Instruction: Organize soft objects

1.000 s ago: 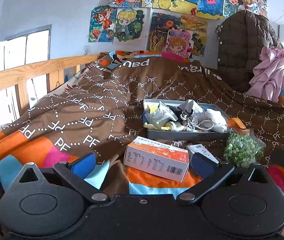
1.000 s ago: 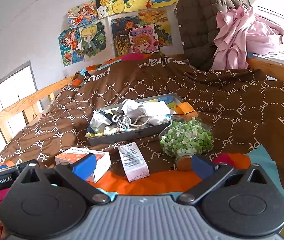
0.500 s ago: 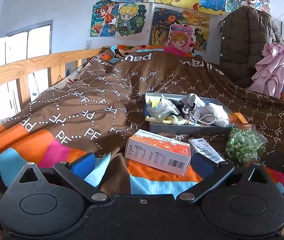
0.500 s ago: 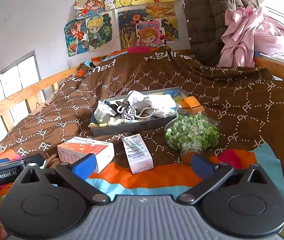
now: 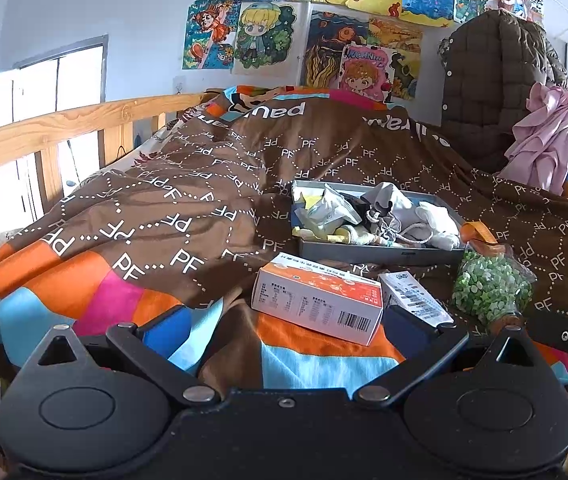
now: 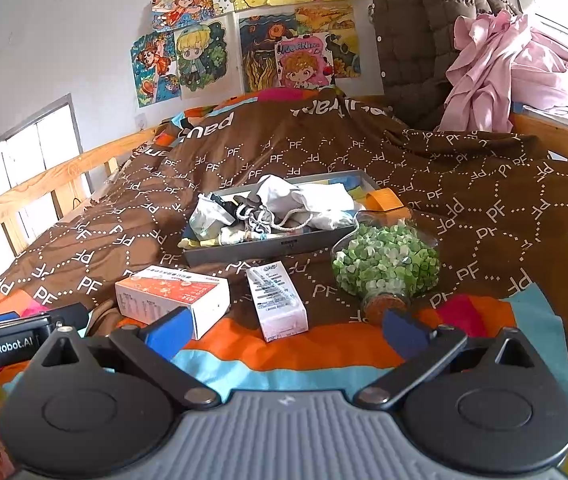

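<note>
A grey tray [image 5: 379,255] [image 6: 268,249] sits on the brown bedspread, heaped with soft things: a white drawstring pouch [image 6: 284,196], pale packets and small cloths. An orange-and-white box [image 5: 317,297] [image 6: 172,294], a small white box [image 5: 415,298] [image 6: 278,300] and a clear bag of green pieces [image 5: 491,286] [image 6: 385,260] lie in front of the tray. My left gripper [image 5: 285,330] is open and empty, just short of the orange box. My right gripper [image 6: 284,330] is open and empty, just short of the small white box.
A wooden bed rail [image 5: 44,132] runs along the left. A brown quilted coat [image 6: 423,40] and pink clothes [image 6: 503,76] are piled at the back right. An orange strap [image 6: 381,200] lies beside the tray. The left gripper's body [image 6: 8,344] shows in the right wrist view.
Both grippers have pulled back and tilted a little, so the tray and boxes sit slightly farther and lower in view. Nothing was grasped; the objects have not moved.
</note>
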A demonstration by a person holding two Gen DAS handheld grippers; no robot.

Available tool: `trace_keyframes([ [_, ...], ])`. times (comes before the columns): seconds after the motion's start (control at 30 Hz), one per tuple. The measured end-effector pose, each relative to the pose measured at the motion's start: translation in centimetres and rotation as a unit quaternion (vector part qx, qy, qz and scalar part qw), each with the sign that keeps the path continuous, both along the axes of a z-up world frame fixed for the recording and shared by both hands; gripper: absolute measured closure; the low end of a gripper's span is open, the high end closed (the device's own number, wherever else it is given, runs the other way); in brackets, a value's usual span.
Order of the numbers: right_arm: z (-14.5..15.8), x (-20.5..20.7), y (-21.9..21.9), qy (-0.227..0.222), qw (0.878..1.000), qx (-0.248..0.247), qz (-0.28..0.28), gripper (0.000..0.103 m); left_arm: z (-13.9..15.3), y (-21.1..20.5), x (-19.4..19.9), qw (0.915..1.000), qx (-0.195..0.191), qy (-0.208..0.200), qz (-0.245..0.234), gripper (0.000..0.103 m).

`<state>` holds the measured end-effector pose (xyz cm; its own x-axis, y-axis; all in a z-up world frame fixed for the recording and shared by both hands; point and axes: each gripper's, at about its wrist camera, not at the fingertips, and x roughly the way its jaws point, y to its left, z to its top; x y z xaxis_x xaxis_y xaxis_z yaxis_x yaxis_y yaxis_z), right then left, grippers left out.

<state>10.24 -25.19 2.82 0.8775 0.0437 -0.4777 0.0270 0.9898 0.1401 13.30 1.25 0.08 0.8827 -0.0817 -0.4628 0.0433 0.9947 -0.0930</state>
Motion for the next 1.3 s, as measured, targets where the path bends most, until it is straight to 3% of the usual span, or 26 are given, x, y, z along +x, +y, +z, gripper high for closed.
trace_keyframes([
  [1.3, -1.4, 1.2, -0.1, 0.053, 0.998, -0.010, -0.018, 0.000, -1.3, -0.7, 0.4, 0.9993, 0.004, 0.038, -0.005, 0.001],
])
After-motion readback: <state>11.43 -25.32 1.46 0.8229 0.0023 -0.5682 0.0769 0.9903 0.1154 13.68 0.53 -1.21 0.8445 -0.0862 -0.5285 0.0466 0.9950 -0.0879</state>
